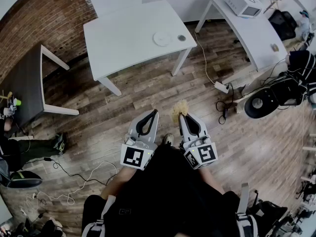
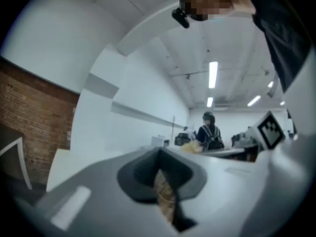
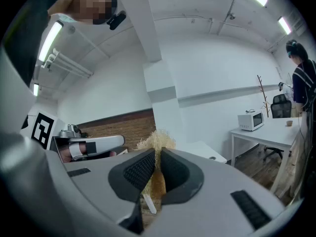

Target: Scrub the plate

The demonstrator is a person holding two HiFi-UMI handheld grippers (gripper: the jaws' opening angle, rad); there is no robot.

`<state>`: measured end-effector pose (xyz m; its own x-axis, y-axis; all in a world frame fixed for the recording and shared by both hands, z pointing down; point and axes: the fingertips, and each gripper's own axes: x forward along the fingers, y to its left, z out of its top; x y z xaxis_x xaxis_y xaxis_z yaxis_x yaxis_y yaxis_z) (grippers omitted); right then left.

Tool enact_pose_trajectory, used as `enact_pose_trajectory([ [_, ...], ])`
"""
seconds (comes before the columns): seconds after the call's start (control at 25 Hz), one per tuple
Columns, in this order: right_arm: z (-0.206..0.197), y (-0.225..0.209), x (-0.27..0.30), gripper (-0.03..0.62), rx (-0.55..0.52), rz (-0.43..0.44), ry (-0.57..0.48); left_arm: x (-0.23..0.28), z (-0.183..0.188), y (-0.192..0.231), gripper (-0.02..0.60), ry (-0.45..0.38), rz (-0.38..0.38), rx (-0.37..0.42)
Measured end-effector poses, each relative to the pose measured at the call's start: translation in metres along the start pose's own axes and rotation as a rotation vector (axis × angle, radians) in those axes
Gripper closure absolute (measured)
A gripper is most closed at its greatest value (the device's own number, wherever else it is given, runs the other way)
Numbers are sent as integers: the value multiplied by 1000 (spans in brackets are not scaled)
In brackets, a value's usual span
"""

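Left gripper (image 1: pixel 154 113): jaws pressed together with nothing between them, held low at 6 o'clock in the head view.
Right gripper (image 1: pixel 181 116): jaws clamped on a straw-coloured scrubber (image 1: pixel 179 107), whose tuft pokes past the tips.
Plate (image 1: pixel 162 38): lies on the white table (image 1: pixel 123 33) at 12 o'clock, well apart from both grippers; only the head view shows it.
Right gripper view: scrubber fibres sit against the ribbed pads (image 3: pixel 140 169); a microwave (image 3: pixel 251 120) is at 3 o'clock.
Left gripper view: a standing person (image 2: pixel 209 133), seen only here.
Markings: a black-and-white square marker on each cube (image 1: pixel 134 156).
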<state>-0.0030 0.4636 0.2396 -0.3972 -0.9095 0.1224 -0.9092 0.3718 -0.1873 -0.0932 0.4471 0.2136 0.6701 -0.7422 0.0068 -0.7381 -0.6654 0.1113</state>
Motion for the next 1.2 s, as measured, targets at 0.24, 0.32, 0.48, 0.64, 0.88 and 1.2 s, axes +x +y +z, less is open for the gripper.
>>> enact_pose_trajectory([
  [0.24,-2,-3,-4,560,0,2,1,2,-3,-5,580,1,0,1],
  [0.32,0,-5,-5,560,1,1,0,4,-2,-7,580,2,-2,0],
  [0.48,0,-7,-6,560,-3,6,2,6,-3,-11,578,4,-1,-3],
  [0.64,1,-13,-8,559,9,12,0,11,-4,-17,580,8,1,-6],
  [0.88,0,-27,-17,559,7,22,6,20,-11,-34,578,20,1,-9],
  [1.2,-3,-58,-39,559,9,69,18,34,-23,-63,578,32,44,13],
])
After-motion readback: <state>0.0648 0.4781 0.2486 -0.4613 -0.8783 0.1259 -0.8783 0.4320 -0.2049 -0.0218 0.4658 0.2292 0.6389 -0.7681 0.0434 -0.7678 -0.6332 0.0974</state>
